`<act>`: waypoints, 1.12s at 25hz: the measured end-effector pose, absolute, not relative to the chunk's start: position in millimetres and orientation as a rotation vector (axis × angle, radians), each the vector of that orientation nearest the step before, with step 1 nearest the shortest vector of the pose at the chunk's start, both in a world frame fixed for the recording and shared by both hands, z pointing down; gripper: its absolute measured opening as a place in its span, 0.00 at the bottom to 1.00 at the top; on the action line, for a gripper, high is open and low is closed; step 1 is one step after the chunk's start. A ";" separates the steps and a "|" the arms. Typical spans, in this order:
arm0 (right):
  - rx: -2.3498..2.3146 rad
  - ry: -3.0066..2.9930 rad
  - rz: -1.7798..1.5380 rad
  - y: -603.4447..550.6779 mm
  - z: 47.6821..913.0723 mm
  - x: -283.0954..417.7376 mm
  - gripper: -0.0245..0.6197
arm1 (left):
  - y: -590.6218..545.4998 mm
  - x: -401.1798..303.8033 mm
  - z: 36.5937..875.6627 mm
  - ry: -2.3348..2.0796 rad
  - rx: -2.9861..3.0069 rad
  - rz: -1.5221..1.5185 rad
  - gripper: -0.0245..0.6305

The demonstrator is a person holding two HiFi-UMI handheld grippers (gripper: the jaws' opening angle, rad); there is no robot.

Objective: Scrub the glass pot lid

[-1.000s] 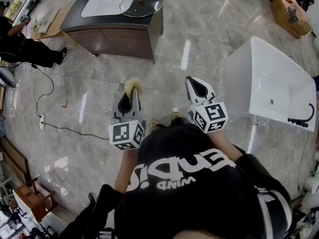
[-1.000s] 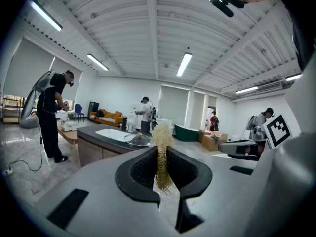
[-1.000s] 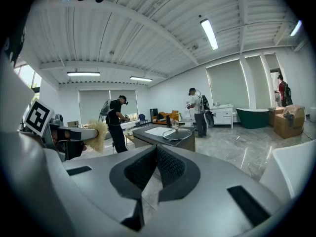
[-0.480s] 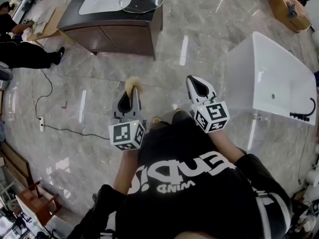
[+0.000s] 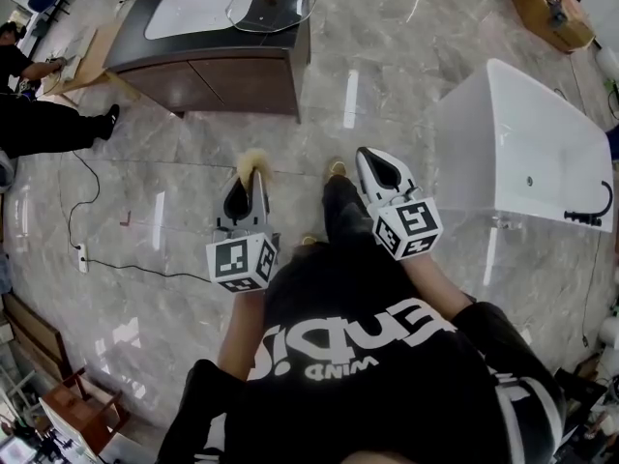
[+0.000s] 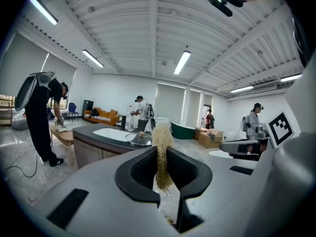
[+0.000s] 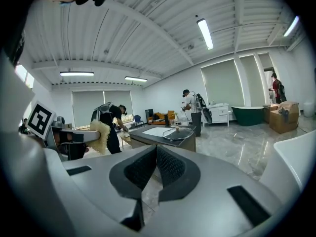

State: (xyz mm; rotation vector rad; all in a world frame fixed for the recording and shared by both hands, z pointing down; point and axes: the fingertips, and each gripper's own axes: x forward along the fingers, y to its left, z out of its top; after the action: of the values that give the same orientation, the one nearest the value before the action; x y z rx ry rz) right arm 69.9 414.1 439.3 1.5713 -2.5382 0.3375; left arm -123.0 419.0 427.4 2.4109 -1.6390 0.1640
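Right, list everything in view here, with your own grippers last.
pot lid: one, clear glass, on the cabinet's dark top
cabinet: one, brown with a white basin, straight ahead
bathtub: one, white, on the right
box: one, tan, far right corner
bystander: one, in black, at the left edge
scrubber: one, pale yellow, between the left gripper's jaws
left gripper: one, grey, shut on the scrubber
right gripper: one, grey, shut and empty
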 end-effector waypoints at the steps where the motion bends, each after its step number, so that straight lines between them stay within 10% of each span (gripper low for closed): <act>1: 1.568 -2.540 0.336 409.4 440.1 67.1 0.06 | 414.1 -123.7 428.4 -1.635 2.413 0.164 0.11; 28: 1.438 -2.616 0.392 196.2 434.8 61.8 0.06 | 221.0 -115.9 413.2 -1.672 2.340 0.159 0.11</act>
State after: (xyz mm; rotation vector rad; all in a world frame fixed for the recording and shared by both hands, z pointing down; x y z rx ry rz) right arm 61.8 196.2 434.8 1.4378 -2.6165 0.3922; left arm -115.9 221.0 413.2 2.3401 -1.6720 0.1592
